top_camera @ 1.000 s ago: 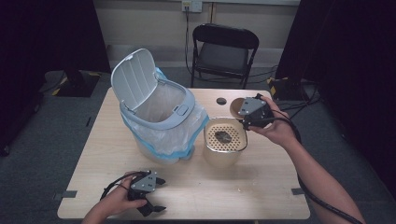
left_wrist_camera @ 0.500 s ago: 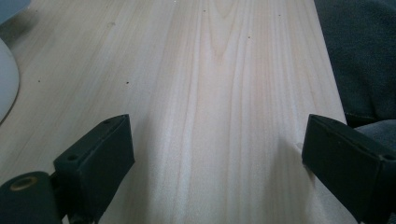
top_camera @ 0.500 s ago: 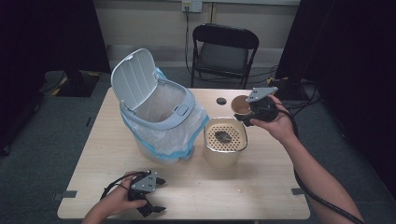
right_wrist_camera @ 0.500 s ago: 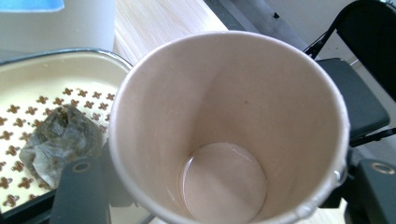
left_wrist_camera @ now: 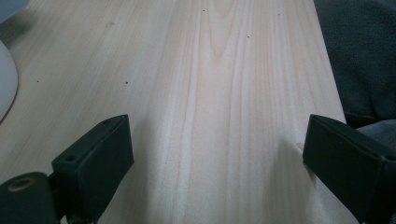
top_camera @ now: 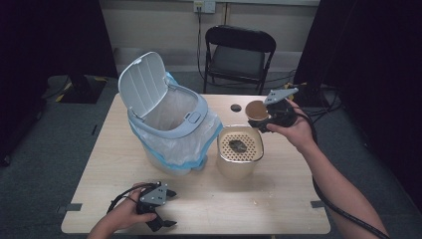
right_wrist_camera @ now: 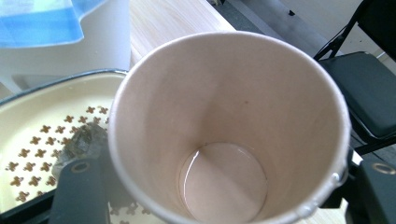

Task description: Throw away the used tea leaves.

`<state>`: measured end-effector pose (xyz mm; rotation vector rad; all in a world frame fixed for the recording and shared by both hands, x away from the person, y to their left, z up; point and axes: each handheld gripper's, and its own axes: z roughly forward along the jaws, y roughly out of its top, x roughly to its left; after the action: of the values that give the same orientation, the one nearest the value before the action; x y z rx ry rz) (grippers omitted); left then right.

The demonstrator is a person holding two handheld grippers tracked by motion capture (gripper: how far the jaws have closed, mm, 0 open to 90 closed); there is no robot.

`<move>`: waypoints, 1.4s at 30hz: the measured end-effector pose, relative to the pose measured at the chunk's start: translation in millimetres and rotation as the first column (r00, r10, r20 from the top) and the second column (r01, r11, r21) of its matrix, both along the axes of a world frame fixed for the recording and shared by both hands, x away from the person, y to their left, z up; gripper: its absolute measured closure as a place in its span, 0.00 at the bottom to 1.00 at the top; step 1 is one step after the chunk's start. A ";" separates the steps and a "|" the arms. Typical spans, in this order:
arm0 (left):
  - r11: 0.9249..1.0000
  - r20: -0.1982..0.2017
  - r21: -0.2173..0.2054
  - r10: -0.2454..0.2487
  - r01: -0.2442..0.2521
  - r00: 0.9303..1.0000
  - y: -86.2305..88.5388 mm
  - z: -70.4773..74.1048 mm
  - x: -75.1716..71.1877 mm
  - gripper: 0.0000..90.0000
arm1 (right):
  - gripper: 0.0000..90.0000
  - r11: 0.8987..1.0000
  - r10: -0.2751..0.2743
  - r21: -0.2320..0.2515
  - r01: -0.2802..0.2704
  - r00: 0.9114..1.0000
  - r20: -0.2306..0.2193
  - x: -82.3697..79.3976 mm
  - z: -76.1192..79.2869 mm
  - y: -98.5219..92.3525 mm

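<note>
Wood table (top_camera: 278,209): pale top, carries all items; black folding chair (top_camera: 241,52) beyond far edge.
Bin (top_camera: 166,124): white, lid up, blue-edged liner; left of centre.
Strainer pot (top_camera: 240,149): cream, perforated insert with dark residue; just right of bin.
Paper cup (right_wrist_camera: 224,121): tan, tilted, held above pot's far right; a little liquid in the bottom.
Right gripper (top_camera: 266,118): clenched on cup wall, raised off table.
Left gripper (left_wrist_camera: 217,154): jaws spread wide, nothing between, resting at near left edge.
Small black disc (top_camera: 236,107): far side, near cup.
</note>
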<state>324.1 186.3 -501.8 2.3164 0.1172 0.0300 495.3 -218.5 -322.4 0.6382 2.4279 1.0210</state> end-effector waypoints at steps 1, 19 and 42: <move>1.000 0.001 -0.001 0.001 -0.001 1.000 0.0 -0.1 0.0 0.09 | 0.31 1.000 0.000 0.008 0.001 1.000 -0.011 -0.3 0.8 0.2; 1.000 0.005 0.001 0.001 -0.001 1.000 0.0 0.1 0.2 0.09 | 0.31 0.998 0.020 0.055 -0.017 0.998 -0.054 2.2 16.8 10.5; 1.000 0.003 0.004 -0.001 0.001 1.000 0.2 0.4 0.3 0.09 | 0.31 0.996 0.054 0.076 -0.047 0.994 -0.095 8.3 36.5 23.2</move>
<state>324.5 186.5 -501.5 2.3205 0.1138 0.0335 503.6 -195.3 -285.9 0.6685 2.5113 1.1293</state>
